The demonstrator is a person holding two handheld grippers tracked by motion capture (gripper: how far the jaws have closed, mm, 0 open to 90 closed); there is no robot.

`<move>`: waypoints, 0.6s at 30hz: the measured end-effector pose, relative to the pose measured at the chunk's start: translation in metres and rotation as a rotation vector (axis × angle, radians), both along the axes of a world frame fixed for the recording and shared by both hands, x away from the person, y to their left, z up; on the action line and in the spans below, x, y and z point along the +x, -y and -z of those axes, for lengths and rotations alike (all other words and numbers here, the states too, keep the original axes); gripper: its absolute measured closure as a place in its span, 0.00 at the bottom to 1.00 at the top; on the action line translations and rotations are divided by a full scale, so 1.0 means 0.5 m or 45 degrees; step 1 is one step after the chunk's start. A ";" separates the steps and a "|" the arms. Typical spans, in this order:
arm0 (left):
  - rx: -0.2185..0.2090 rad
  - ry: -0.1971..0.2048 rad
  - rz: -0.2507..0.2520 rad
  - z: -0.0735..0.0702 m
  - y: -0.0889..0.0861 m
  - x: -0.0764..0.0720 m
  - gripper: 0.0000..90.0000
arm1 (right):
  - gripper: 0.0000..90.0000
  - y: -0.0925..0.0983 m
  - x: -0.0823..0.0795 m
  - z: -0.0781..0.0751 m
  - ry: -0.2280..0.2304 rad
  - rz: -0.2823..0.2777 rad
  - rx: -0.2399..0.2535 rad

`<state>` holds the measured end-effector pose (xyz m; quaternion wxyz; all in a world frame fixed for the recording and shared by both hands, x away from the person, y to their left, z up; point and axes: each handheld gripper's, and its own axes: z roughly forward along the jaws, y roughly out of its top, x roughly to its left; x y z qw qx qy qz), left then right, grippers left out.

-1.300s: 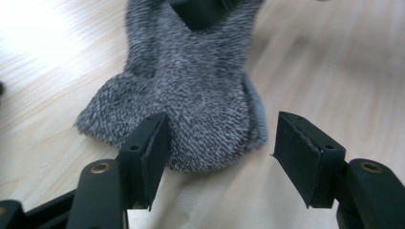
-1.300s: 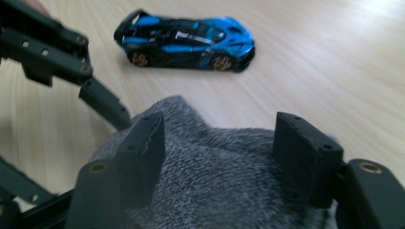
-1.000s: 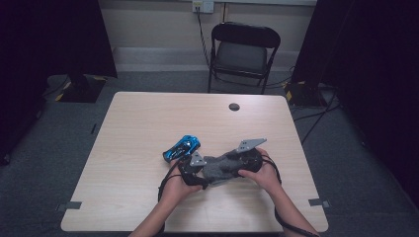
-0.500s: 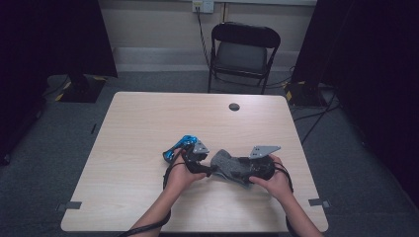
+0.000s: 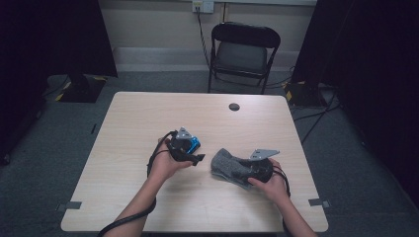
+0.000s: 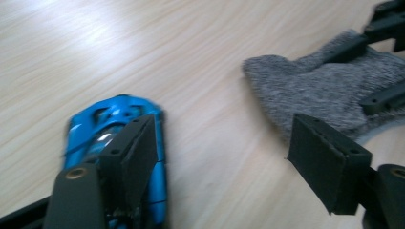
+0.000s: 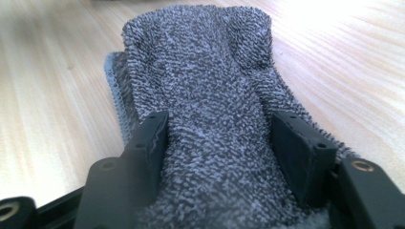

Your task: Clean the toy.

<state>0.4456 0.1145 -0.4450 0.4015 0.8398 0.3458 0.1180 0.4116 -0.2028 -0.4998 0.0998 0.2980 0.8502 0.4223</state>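
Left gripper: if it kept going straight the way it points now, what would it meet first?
Probably bare table. The left gripper is open; the blue toy car sits under one side, the grey sock lies ahead off to the other side. Depth is unclear.

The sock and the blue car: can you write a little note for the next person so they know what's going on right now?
Left gripper: open, jaws have just been opening, nothing between them; it sits by the blue toy car, one jaw over the car.
Right gripper: shut on the grey sock, which lies on the table.
Car and sock lie apart.
Done: left has let go of the sock.
Left, probably: pick up the car, maybe put it in the sock.
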 end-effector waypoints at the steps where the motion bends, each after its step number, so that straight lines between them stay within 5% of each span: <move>1: 0.005 0.001 -0.010 -0.001 -0.007 0.006 0.25 | 0.44 -0.002 -0.002 0.000 0.009 0.004 -0.015; 9: 0.041 -0.040 -0.107 0.021 -0.052 0.040 0.19 | 0.46 -0.005 -0.003 0.000 0.017 0.014 -0.026; 14: 0.131 -0.042 -0.130 0.037 -0.064 0.052 0.19 | 0.46 -0.006 -0.005 0.000 0.019 0.016 -0.030; 18: 0.106 -0.073 -0.167 0.048 -0.063 0.064 0.19 | 0.46 -0.007 -0.005 0.000 0.022 0.016 -0.032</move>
